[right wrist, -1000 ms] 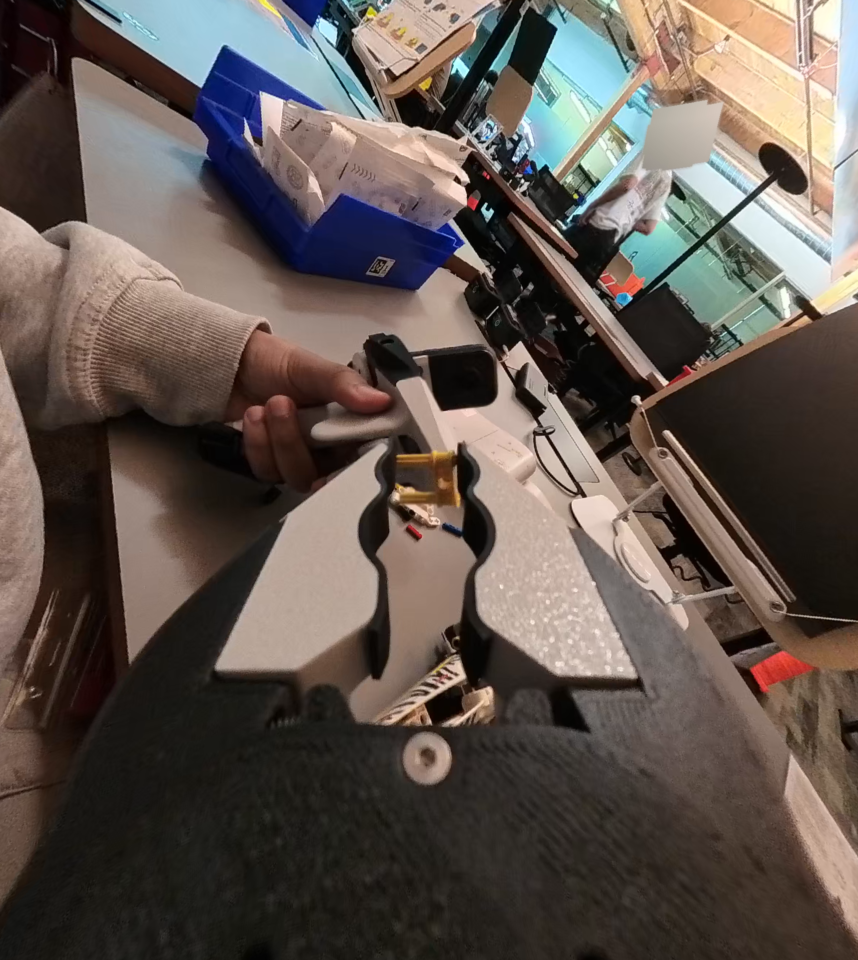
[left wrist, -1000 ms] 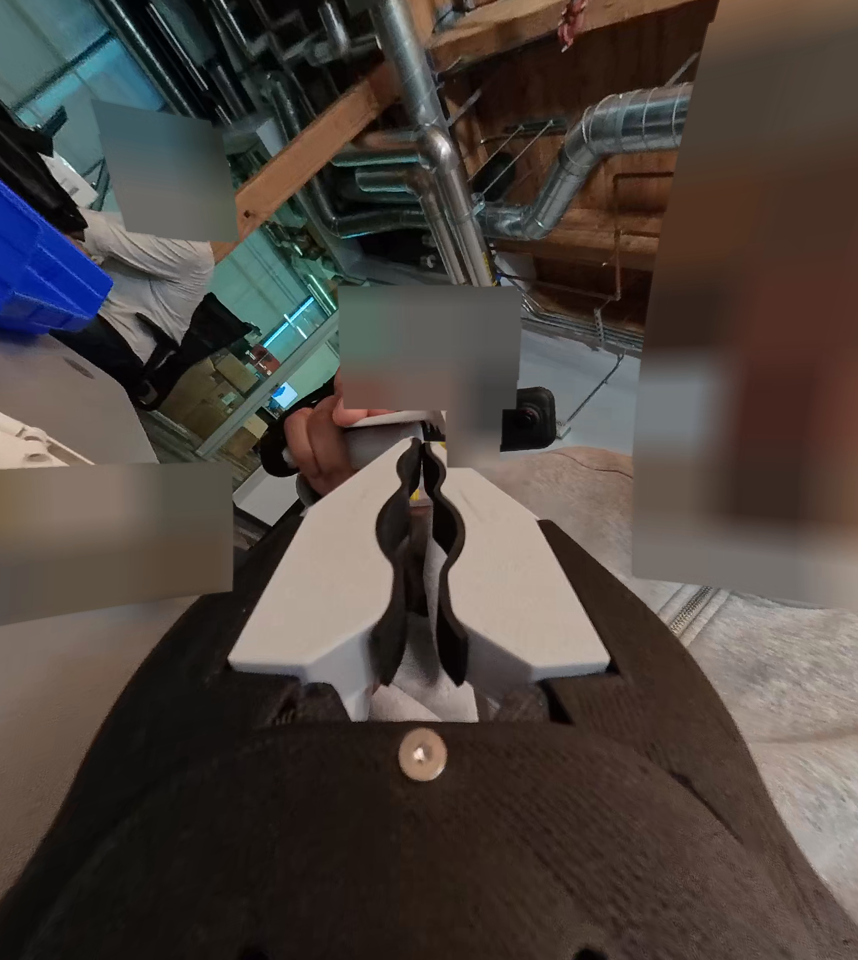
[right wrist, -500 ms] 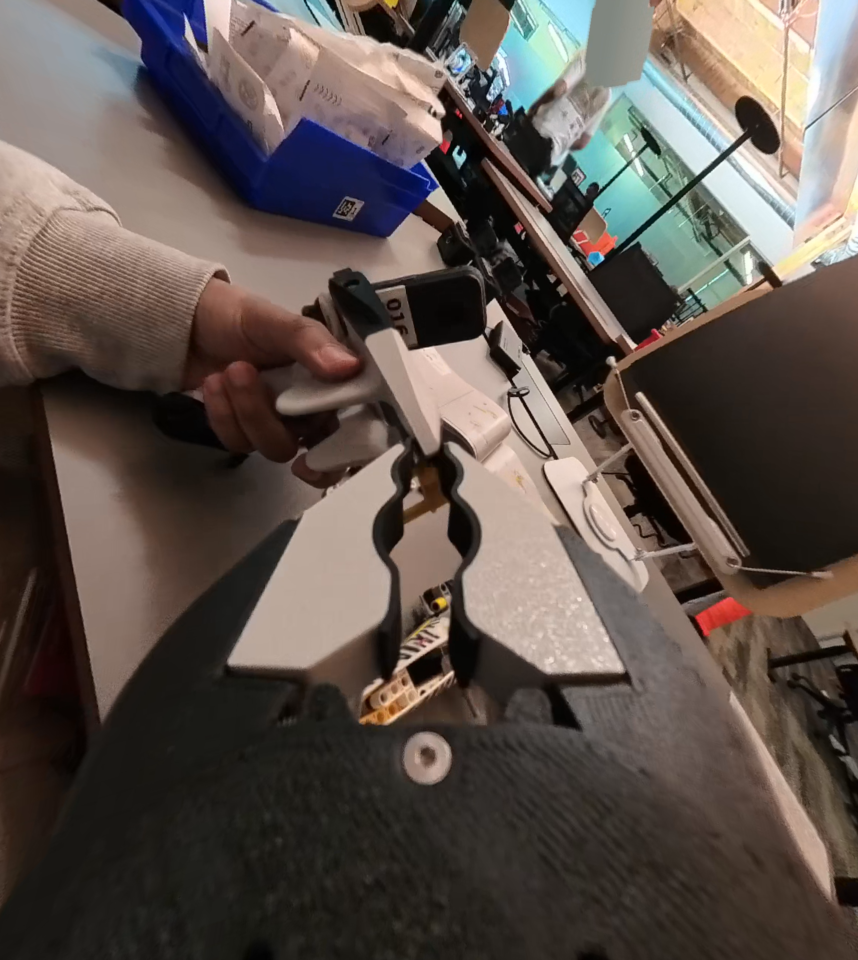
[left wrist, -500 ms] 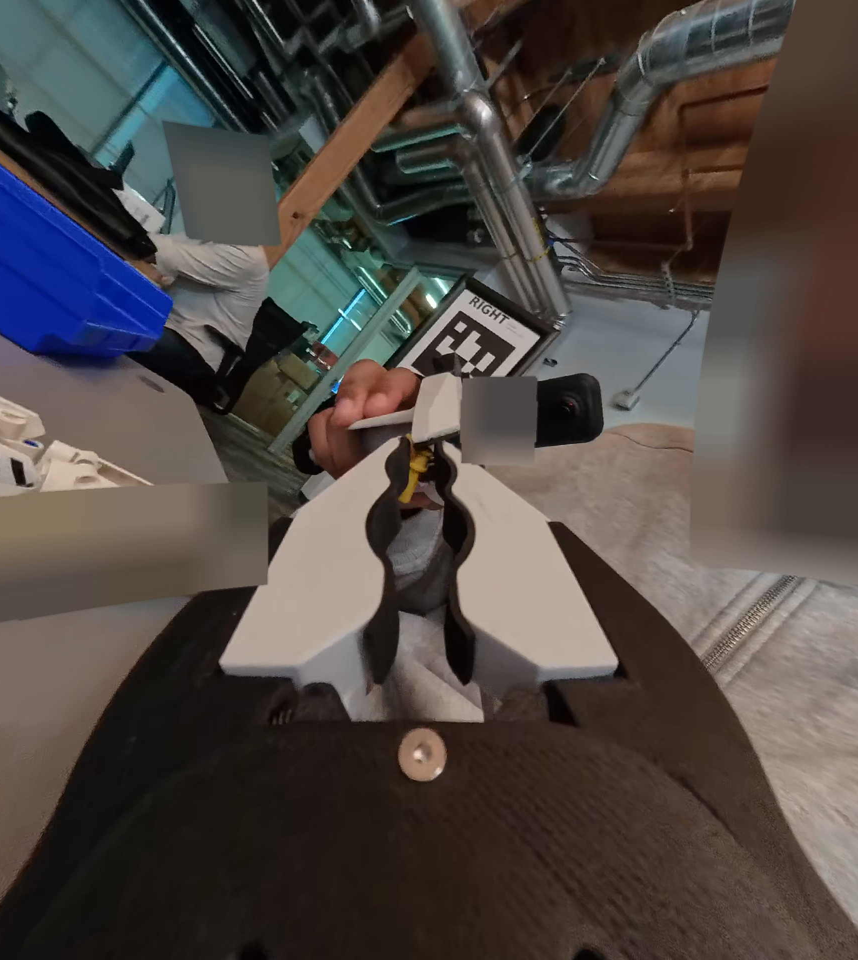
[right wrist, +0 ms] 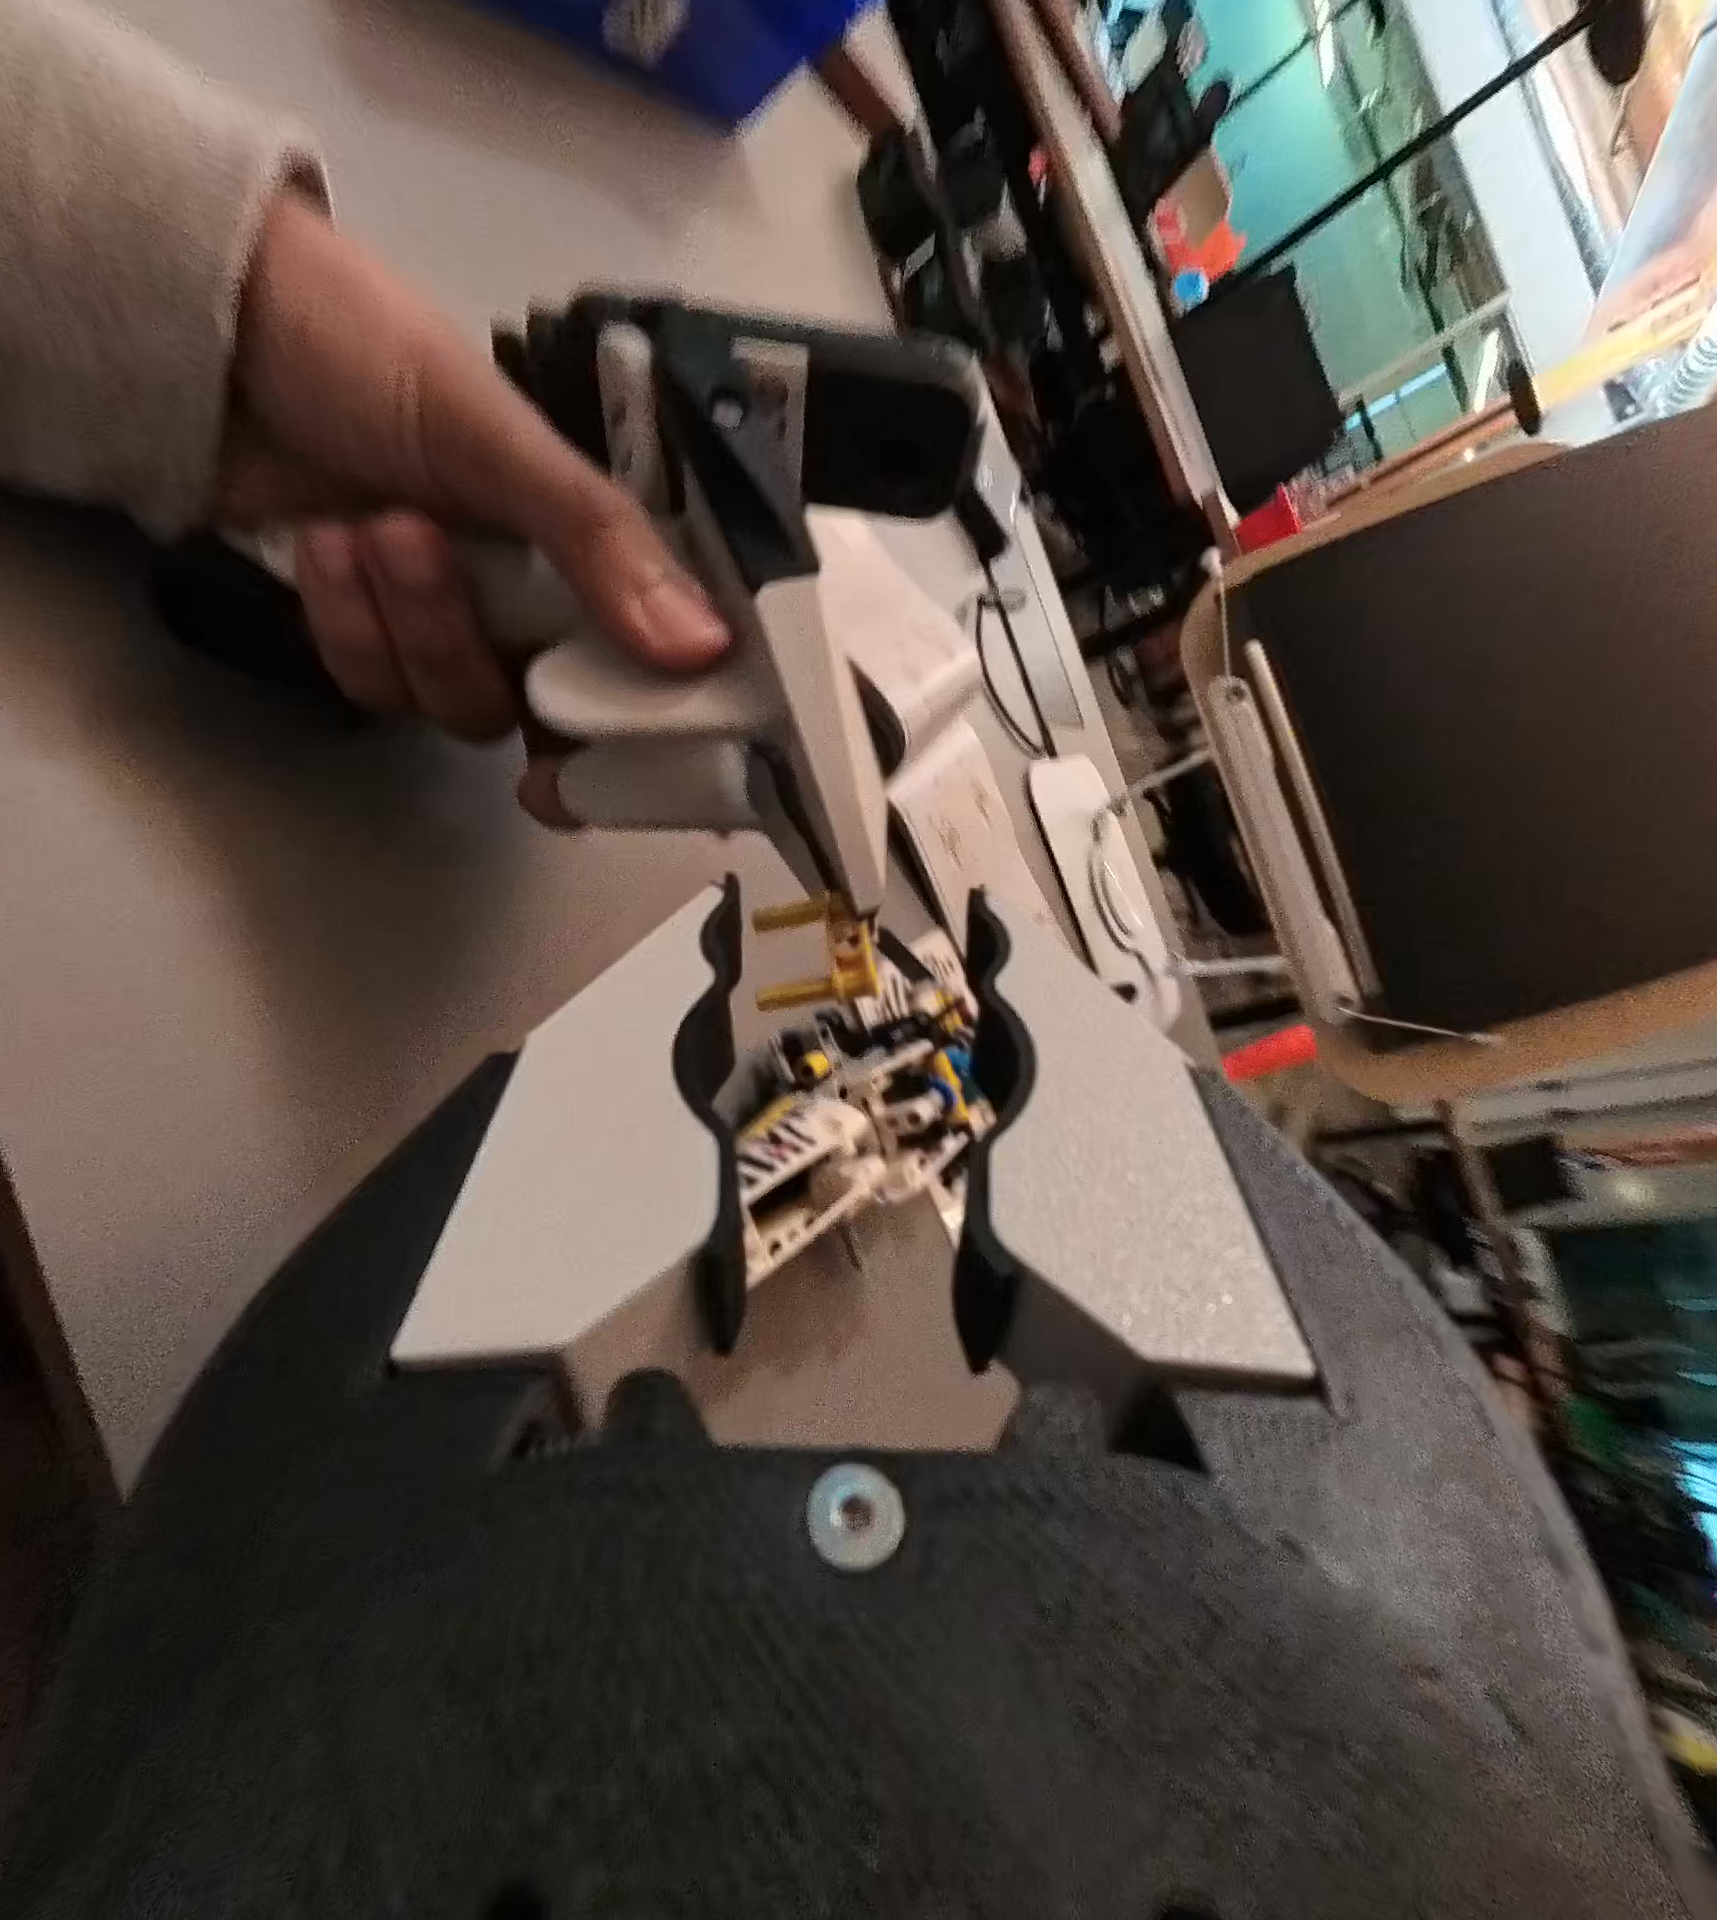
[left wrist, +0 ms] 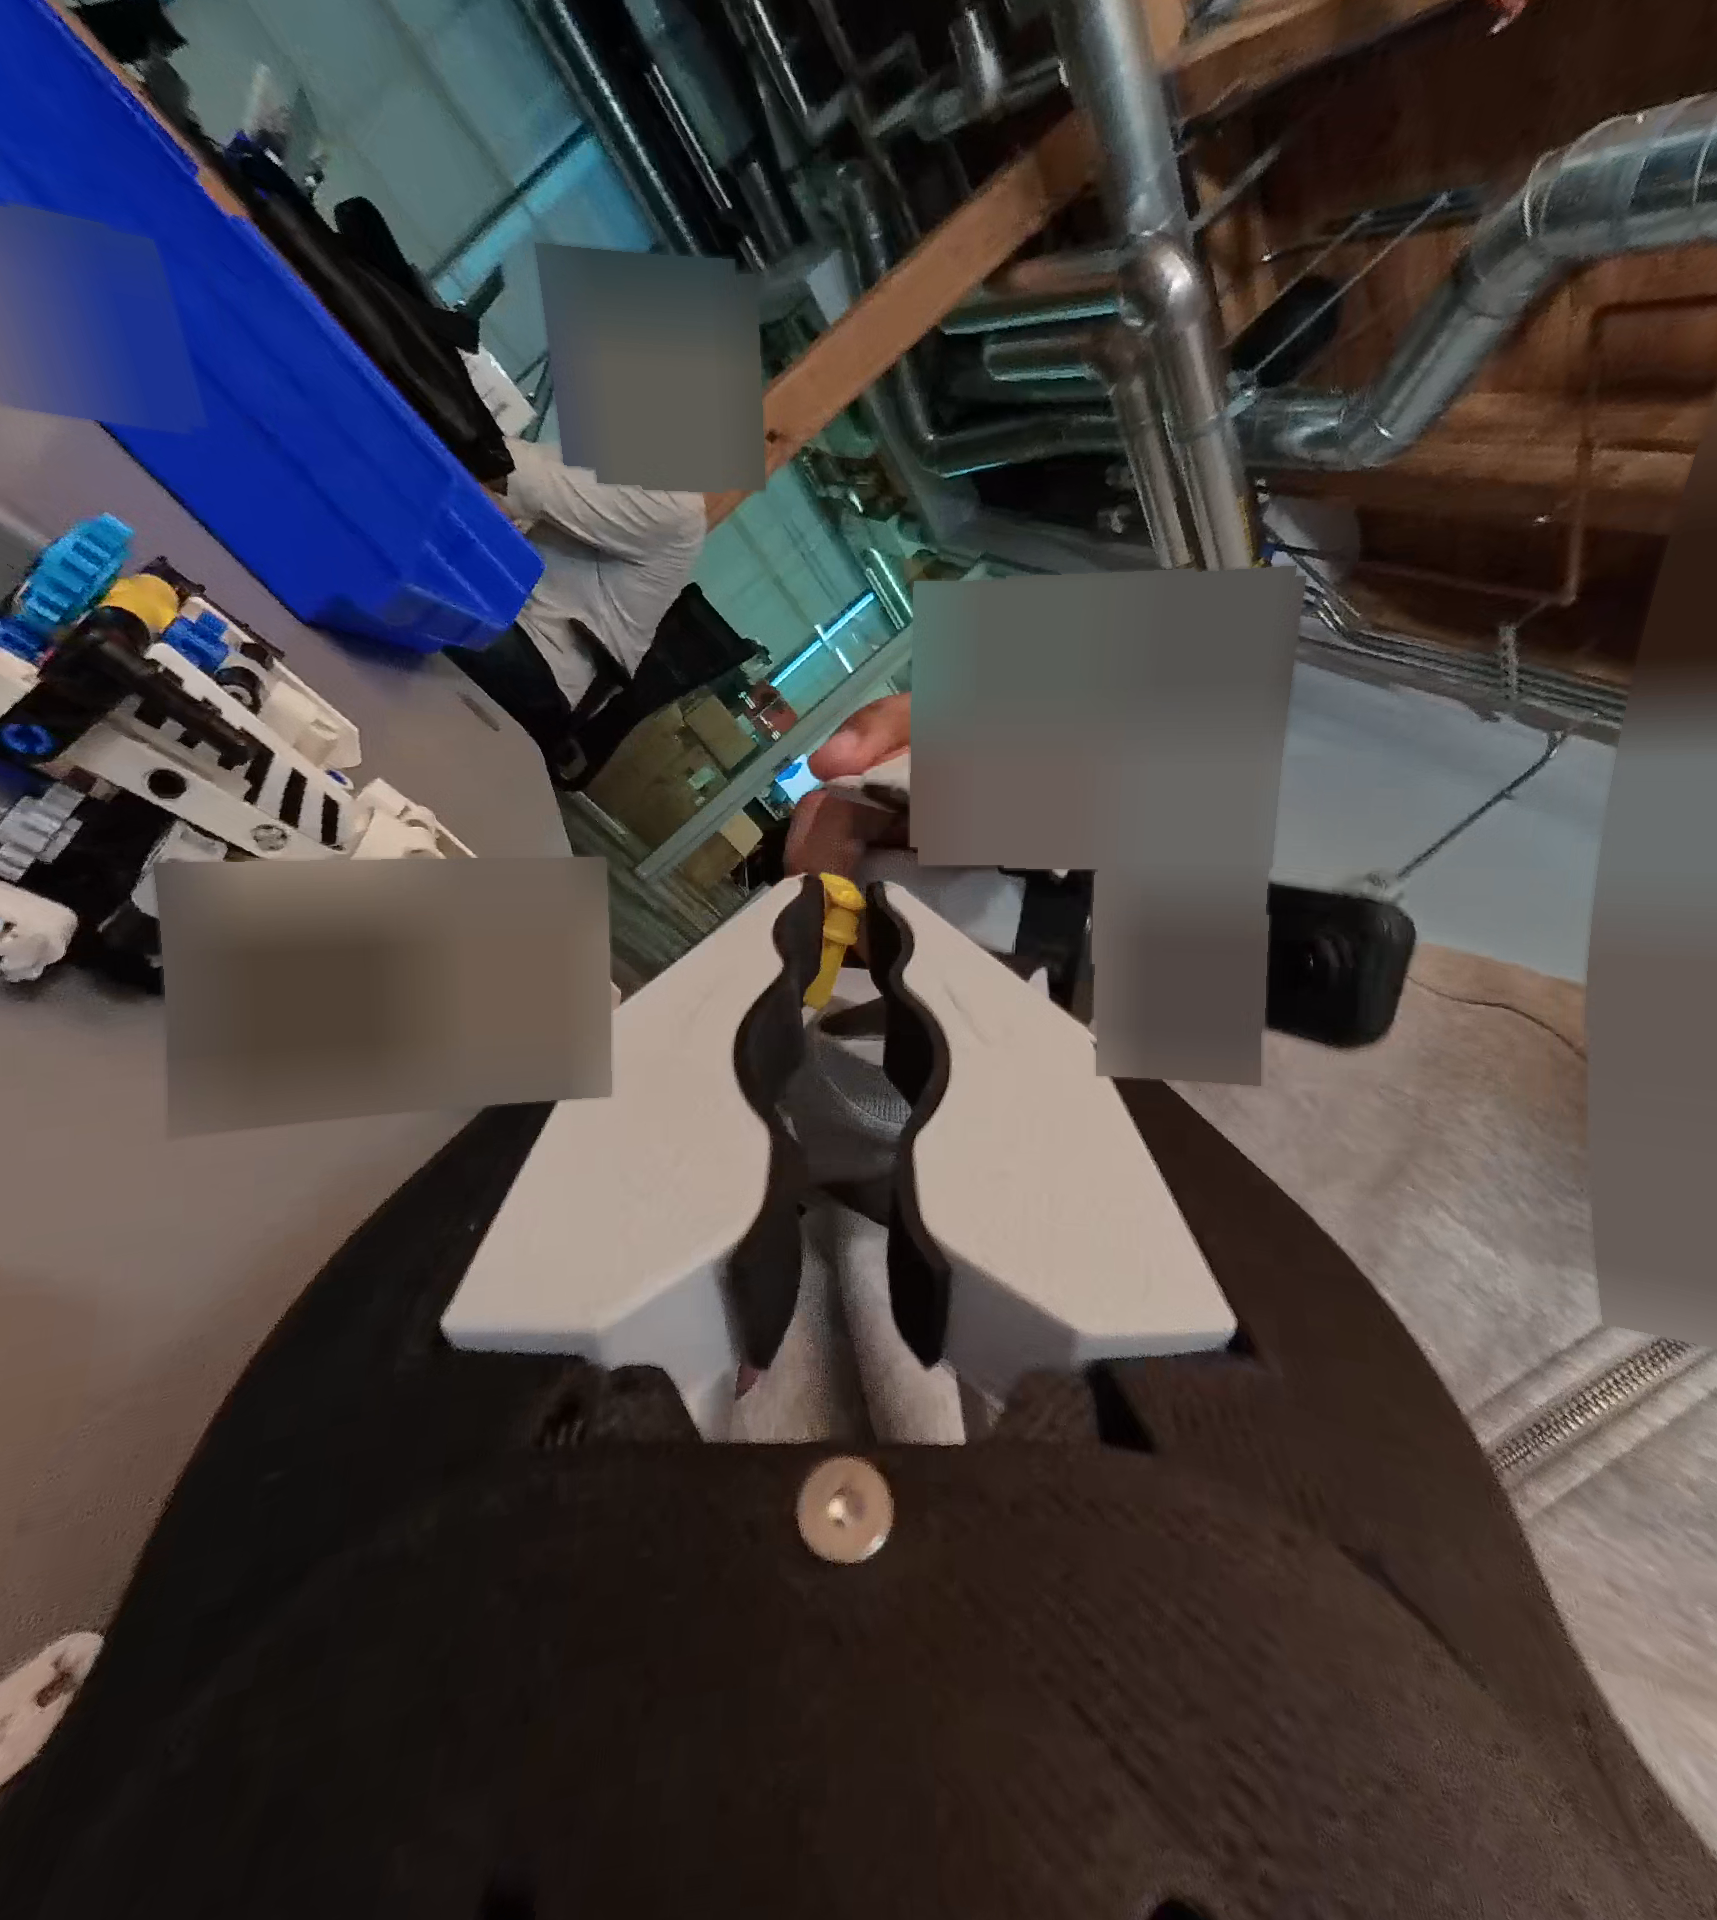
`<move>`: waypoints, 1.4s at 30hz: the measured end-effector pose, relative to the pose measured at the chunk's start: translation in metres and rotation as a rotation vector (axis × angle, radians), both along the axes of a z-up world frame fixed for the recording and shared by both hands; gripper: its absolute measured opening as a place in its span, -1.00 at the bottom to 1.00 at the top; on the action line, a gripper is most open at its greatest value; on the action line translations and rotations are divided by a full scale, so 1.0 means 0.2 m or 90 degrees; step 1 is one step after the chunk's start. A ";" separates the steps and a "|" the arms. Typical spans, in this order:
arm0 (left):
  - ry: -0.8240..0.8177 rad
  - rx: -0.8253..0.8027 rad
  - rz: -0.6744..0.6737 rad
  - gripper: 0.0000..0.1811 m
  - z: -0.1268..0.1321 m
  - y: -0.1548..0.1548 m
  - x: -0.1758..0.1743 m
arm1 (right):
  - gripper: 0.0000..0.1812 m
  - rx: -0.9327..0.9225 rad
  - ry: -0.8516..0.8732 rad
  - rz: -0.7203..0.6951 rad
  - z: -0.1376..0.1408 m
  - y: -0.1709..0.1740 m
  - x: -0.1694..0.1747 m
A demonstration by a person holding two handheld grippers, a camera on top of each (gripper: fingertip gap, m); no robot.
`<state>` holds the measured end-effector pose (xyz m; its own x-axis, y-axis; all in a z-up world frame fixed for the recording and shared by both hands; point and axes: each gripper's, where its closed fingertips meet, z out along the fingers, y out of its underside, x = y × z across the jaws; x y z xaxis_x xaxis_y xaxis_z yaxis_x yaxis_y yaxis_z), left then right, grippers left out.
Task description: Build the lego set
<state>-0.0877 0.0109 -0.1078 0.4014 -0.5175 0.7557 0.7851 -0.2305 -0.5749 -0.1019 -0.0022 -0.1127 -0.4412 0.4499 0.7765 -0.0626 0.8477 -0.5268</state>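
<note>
No readable text in either view.

Right wrist view:
- Top edge of the frame: small white label (right wrist: 642, 19) on a blue plastic bin (right wrist: 729, 62). It is motion-blurred, so no characters can be made out.
- Upper middle: pale sticker (right wrist: 766, 382) on a black camera housing (right wrist: 885, 436). The marks are smeared and illegible.
- Centre right: white flat cards (right wrist: 947, 821) on the grey table (right wrist: 158, 831). They carry tiny yellowish marks, too blurred to tell.

Left wrist view:
- Left side: white lego model with black stripes (left wrist: 241, 758). This is pattern only, no letters or numbers.
</note>
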 end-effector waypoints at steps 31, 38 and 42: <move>0.068 -0.021 0.211 -0.95 0.00 0.11 -0.11 | -0.75 0.048 -0.032 -0.152 -0.05 0.12 -0.09; 0.087 0.027 0.209 -0.95 0.05 0.08 -0.10 | -0.77 0.088 0.031 -0.127 0.00 0.10 -0.07; 0.095 0.018 0.186 -0.95 0.04 0.08 -0.08 | -0.77 0.092 0.035 -0.118 0.00 0.10 -0.06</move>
